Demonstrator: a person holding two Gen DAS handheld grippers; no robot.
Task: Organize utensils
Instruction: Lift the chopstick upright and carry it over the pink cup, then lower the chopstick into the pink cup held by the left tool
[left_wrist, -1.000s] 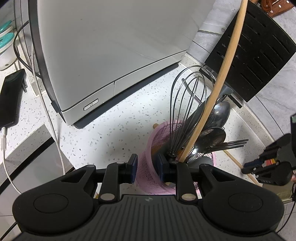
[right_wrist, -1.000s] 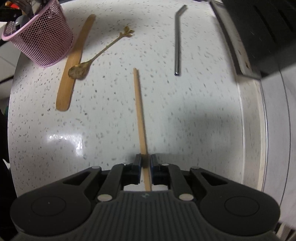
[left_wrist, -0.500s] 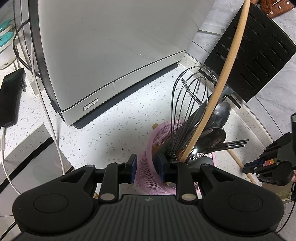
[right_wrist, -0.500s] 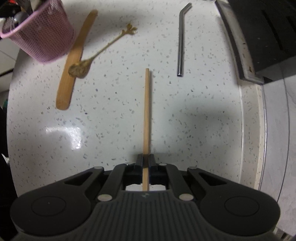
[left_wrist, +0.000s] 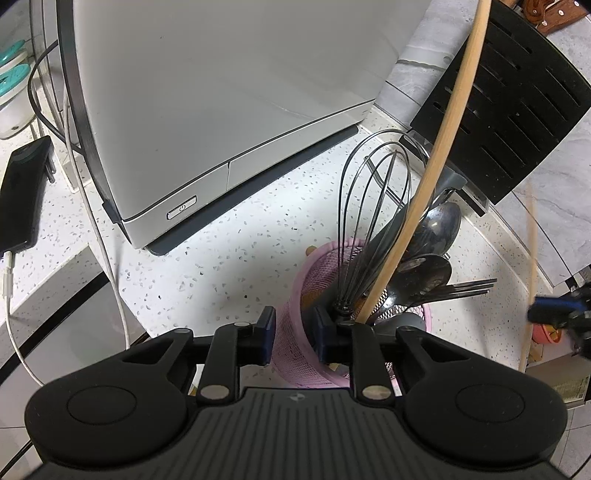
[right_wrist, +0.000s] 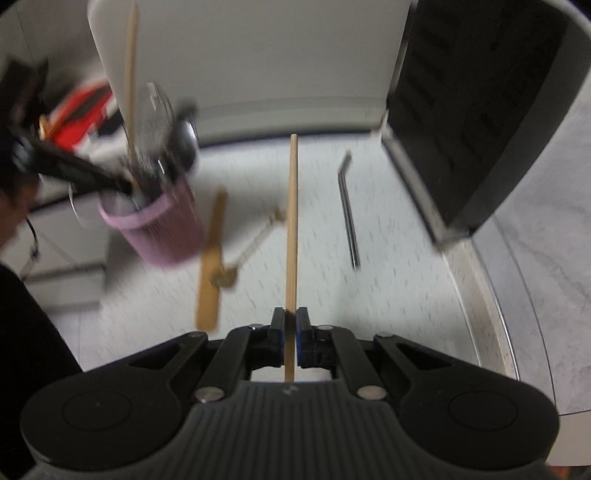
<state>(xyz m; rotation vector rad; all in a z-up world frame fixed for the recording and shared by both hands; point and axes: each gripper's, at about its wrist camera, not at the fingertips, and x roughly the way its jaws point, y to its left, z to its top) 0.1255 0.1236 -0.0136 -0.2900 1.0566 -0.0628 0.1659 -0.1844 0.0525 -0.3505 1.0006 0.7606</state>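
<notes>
My left gripper (left_wrist: 293, 338) is shut on the rim of the pink mesh holder (left_wrist: 295, 354), which holds a whisk (left_wrist: 376, 221), spoons (left_wrist: 428, 269), forks and a long wooden stick (left_wrist: 443, 155). My right gripper (right_wrist: 290, 332) is shut on a wooden chopstick (right_wrist: 291, 229) and holds it above the counter; it also shows at the right of the left wrist view (left_wrist: 530, 280). The holder (right_wrist: 162, 229) is to the left of the chopstick. On the counter lie a wooden spatula (right_wrist: 212, 258), a brass spoon (right_wrist: 247, 254) and a metal straw (right_wrist: 349, 214).
A large white appliance (left_wrist: 221, 92) stands behind the holder. A black knife block (left_wrist: 509, 110) stands at the back right, also in the right wrist view (right_wrist: 476, 110). A phone (left_wrist: 22, 192) with a cable lies at the left.
My right gripper closed on the chopstick, lifted it off the counter and tilted up toward the holder. My left gripper keeps its hold on the holder.
</notes>
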